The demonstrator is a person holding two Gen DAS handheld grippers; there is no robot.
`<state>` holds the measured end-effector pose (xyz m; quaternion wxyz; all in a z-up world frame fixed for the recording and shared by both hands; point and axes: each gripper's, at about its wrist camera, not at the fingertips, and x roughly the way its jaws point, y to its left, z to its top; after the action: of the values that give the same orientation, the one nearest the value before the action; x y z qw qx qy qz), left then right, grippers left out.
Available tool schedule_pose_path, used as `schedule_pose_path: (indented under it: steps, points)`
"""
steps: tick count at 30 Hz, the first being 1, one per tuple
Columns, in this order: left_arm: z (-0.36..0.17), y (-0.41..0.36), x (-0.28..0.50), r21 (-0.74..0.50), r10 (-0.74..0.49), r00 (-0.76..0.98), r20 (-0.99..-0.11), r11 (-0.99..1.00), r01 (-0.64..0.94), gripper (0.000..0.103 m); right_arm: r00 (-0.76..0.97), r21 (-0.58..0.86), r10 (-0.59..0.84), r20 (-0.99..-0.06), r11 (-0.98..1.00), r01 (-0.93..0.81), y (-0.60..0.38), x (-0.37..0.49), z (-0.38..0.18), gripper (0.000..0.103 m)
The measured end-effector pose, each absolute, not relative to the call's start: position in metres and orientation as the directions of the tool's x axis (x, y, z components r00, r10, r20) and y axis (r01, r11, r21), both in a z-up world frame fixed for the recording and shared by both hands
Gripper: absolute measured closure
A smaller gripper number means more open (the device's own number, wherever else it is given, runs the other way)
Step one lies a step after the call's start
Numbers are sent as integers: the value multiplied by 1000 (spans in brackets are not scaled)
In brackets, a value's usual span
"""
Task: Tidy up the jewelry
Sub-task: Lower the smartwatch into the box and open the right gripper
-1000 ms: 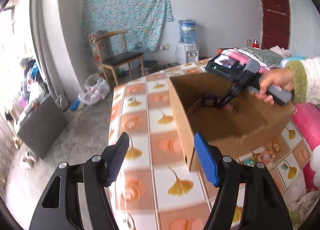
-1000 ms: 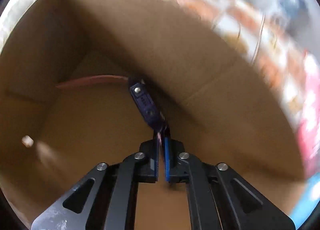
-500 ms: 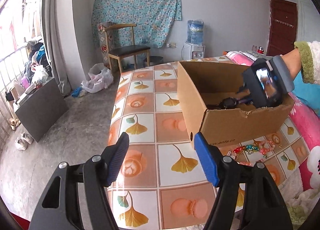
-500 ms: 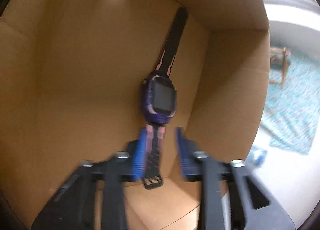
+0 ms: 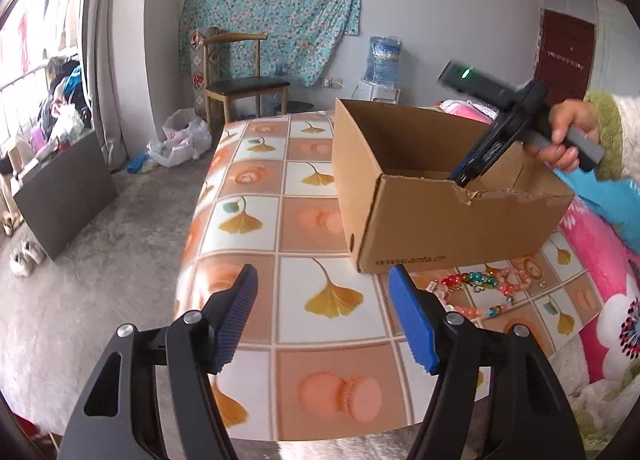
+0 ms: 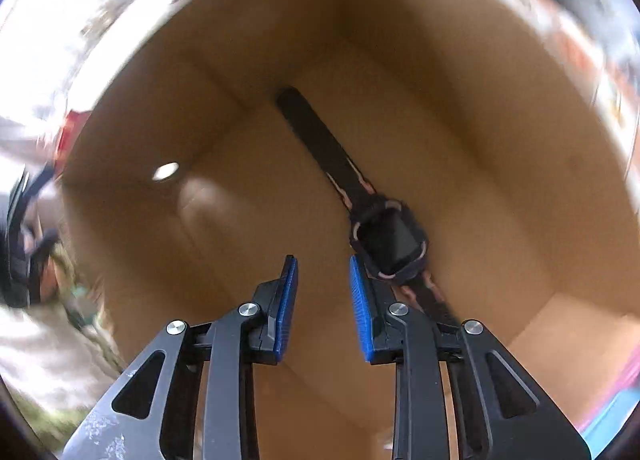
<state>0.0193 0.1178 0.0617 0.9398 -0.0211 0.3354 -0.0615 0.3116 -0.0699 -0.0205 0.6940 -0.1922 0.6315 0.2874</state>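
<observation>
Since the earlier frames the right gripper (image 6: 322, 300) has let go of the watch (image 6: 390, 246) and drawn back from it; its jaws, formerly closed on the strap, now stand parted with nothing between them; the watch lies flat on the floor of the cardboard box (image 6: 460, 72), face up, its dark strap running diagonally towards a far corner, the near strap end passing beside and under the right-hand blue pad (image 6: 360, 312).

In the left wrist view the right gripper (image 5: 464, 178) enters the box (image 5: 440, 228) from above at a slant, tips below the torn front rim; the right hand (image 5: 564, 136) grips its handle, the sleeve cuff green and fleecy.

The left gripper (image 5: 320, 320) hangs above the near part of the surface (image 5: 280, 228), jaws released and wide apart, holding nothing.

The box stands on the tiled-pattern surface, open at the top; a cluster of coloured bead jewellery (image 5: 480, 286) lies on the surface just in front of the box, near its right front corner; individual pieces cannot be told apart.

Background: a wooden chair (image 5: 236, 84) against the wall; a water dispenser (image 5: 382, 64) beyond the box; a floral blanket (image 5: 604, 280) at the right edge.
</observation>
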Motion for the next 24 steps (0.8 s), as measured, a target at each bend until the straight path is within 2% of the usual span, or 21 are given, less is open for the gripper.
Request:
schedule_pose_path:
  steps: [4,9,14,17,18,20,24]
  points:
    - [57,118,21,-161,-174,762,-624,983,92,36,90,71,140,-986,842,-534,-62,333,-27,80]
    - [57,121,24,-179,-170,768,-618,981,74,36,111,124,181,-977,912,-391,-82,339,-27,80]
    - [54,125,26,-186,-168,762,-625,980,64,35,-3,277,302,-953,868,-412,-66,314,-22,77]
    - [48,124,31,-200,-180,747,-640,978,64,33,-86,302,295,-952,847,-438,-42,281,-33,68]
    - [47,123,33,-210,-190,741,-645,975,67,32,-99,292,278,-956,849,-440,-36,270,-40,68]
    - [47,119,37,-226,-208,731,-650,971,75,30,-90,245,229,-969,872,-423,-22,280,-59,69]
    - [47,105,36,-225,-228,726,-649,969,103,24,4,268,287,-958,900,-344,-10,291,-54,68]
